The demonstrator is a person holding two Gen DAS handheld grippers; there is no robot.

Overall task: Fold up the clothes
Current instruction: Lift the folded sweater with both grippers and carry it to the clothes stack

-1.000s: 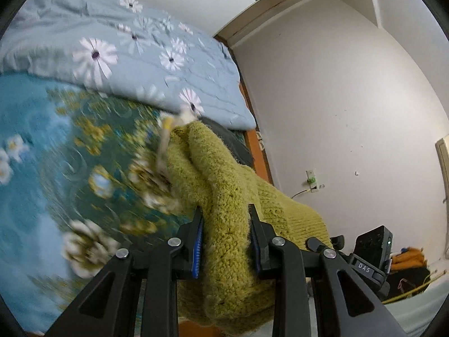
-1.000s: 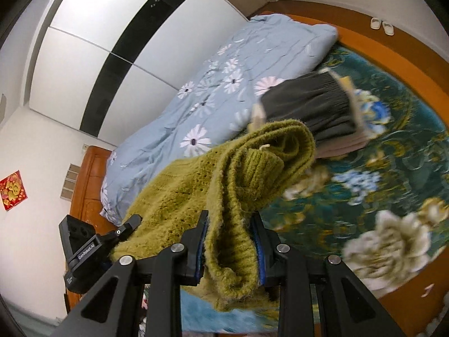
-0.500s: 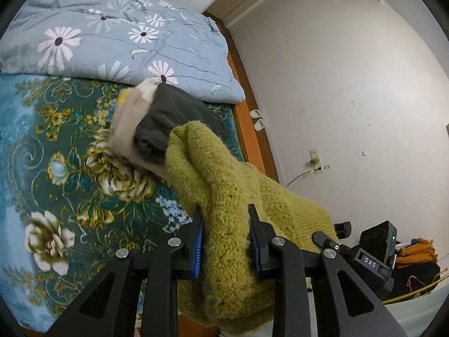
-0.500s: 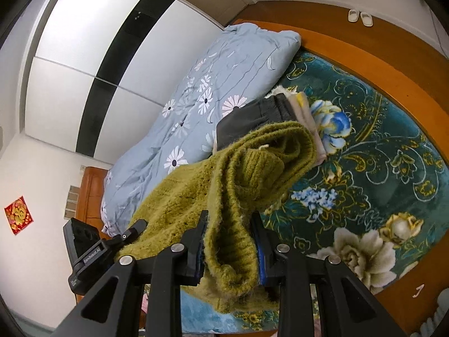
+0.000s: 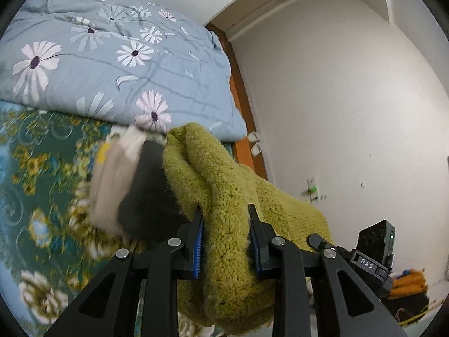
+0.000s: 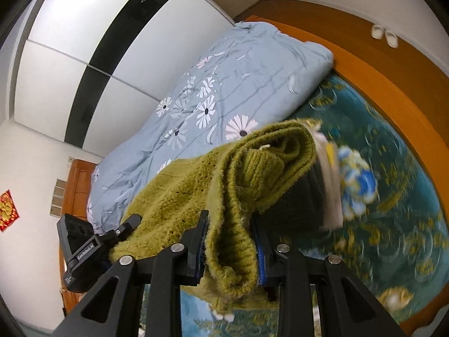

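A floral bedspread [image 5: 42, 196] covers the bed, a daisy quilt [image 5: 112, 56] bunched at its far end. Beside that quilt sits a stack of folded clothes [image 5: 134, 193]. The left gripper [image 5: 226, 241] and right gripper [image 6: 230, 248] both clench the bundled green sweater [image 6: 196, 191], lifted just short of the stack; placing it remains.

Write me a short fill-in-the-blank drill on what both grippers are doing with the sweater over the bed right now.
1. Both the left gripper and the right gripper are shut on the olive-green knitted ____.
2. Just beyond it on the bed lies a stack of folded clothes whose top garment is dark ____.
3. The blue quilt is printed with white ____.
4. A pair of white ____ stands on the floor by the wall.

Missing words: sweater; grey; daisies; slippers
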